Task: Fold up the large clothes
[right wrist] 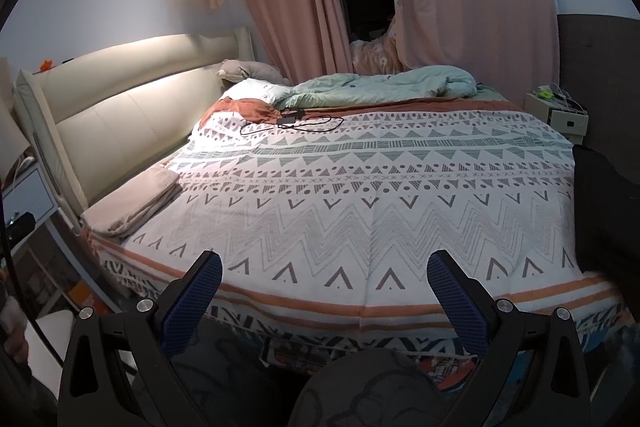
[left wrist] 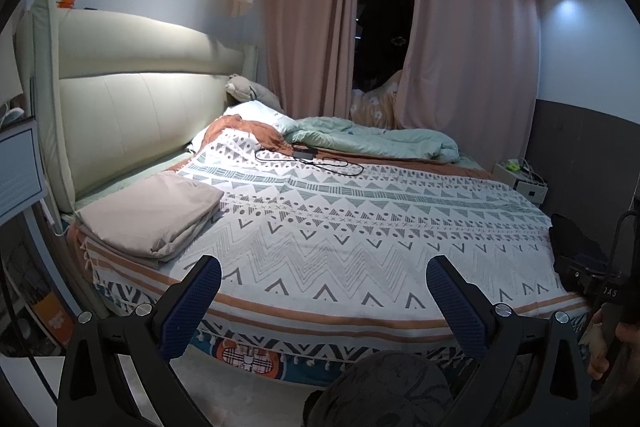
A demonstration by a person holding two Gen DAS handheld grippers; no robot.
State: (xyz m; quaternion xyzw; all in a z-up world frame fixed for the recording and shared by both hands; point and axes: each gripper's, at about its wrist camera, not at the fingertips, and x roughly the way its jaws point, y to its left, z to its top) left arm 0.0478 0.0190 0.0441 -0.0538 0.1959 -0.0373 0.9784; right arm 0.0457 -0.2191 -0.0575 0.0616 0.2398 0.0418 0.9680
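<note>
The folded beige cloth (left wrist: 152, 215) lies flat on the bed, at the near left corner, close to the cream headboard (left wrist: 132, 115). It is a neat pile with a few layers. Its long side runs from the front edge of the bed back toward the headboard. One corner points out to the middle of the bed. From the right wrist view the same pile (right wrist: 136, 201) looks long and thin along the left edge.

The bed wears a white patterned blanket (left wrist: 360, 227) with zigzags, triangles and dots, and orange stripes along the front edge. The blanket is spread smooth. A black cable (left wrist: 308, 163) with a small box lies far back on it. Behind that, a green quilt (left wrist: 372, 141) is bunched up by the pink curtains (left wrist: 308, 27). A small white nightstand (left wrist: 522, 183) sits at the far right. A dark thing (left wrist: 576, 243) rests at the right edge of the bed; I cannot tell what it is.

The left gripper (left wrist: 322, 291) has its two blue fingers wide apart and holds nothing. It hangs over the front edge of the bed. The right gripper (right wrist: 324, 287) is wide apart too, with nothing in it, also over the front edge.

The big middle of the blanket is bare, so there is a lot of room there.
</note>
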